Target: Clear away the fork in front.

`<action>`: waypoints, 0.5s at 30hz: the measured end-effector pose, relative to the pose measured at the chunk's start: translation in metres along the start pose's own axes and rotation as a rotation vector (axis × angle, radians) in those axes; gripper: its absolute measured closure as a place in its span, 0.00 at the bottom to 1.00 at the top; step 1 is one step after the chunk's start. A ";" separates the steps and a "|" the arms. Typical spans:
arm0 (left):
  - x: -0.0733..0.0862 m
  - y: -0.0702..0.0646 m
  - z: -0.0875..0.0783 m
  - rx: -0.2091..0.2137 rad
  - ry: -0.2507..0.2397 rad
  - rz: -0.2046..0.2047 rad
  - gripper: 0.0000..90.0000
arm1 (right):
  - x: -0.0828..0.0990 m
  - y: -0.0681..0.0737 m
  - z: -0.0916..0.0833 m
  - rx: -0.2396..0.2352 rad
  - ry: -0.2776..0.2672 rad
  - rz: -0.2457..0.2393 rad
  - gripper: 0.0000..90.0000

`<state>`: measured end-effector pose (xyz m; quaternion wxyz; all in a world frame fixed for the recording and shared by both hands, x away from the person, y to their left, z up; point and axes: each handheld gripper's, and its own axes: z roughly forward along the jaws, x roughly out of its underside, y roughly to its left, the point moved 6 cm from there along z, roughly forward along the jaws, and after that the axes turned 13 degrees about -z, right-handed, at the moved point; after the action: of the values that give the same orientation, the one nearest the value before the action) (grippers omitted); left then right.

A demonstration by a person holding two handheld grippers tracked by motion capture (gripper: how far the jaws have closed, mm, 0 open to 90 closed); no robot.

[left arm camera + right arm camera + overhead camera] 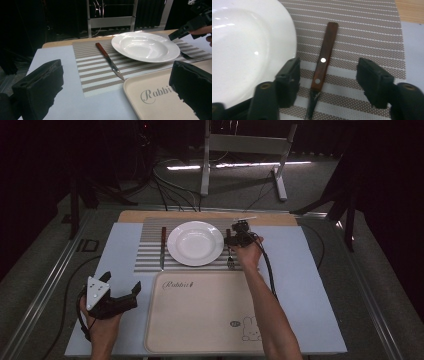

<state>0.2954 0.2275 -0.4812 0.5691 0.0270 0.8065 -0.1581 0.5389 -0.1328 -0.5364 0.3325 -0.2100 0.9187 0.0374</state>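
Note:
A fork with a brown wooden handle [324, 60] lies on the striped placemat [367, 37], just right of the white plate [244, 50]. My right gripper [328, 72] hangs low over it with one jaw on each side of the handle; the pads stand apart from the wood and neither touches it. From above, the fork's tines [230, 264] stick out below the right gripper [234, 240]. A matching knife [162, 247] lies left of the plate [195, 242]. My left gripper [121, 282] rests open and empty at the table's front left.
A beige tray [200, 315] printed with "Rabbit" fills the front centre, below the placemat [150, 255]. In the left gripper view the knife [108, 60], plate [145, 46] and tray corner [150, 100] lie ahead. The plate's rim stands close to the right gripper's left jaw.

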 end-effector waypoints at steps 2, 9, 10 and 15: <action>0.000 0.000 0.000 -0.001 0.001 0.000 0.00 | 0.001 0.000 0.002 0.018 0.006 -0.001 0.46; -0.001 0.002 -0.002 -0.001 -0.006 -0.006 0.00 | 0.004 0.003 0.012 0.011 0.034 0.009 0.66; -0.002 0.002 -0.002 -0.001 -0.010 -0.007 0.00 | 0.005 0.004 0.013 0.004 0.036 0.005 0.70; -0.003 0.003 -0.003 -0.001 -0.014 -0.011 0.00 | 0.006 0.002 0.014 -0.017 0.047 0.017 0.77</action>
<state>0.2940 0.2315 -0.4785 0.5737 0.0210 0.8028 -0.1609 0.5417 -0.1301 -0.5510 0.3088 -0.2058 0.9276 0.0433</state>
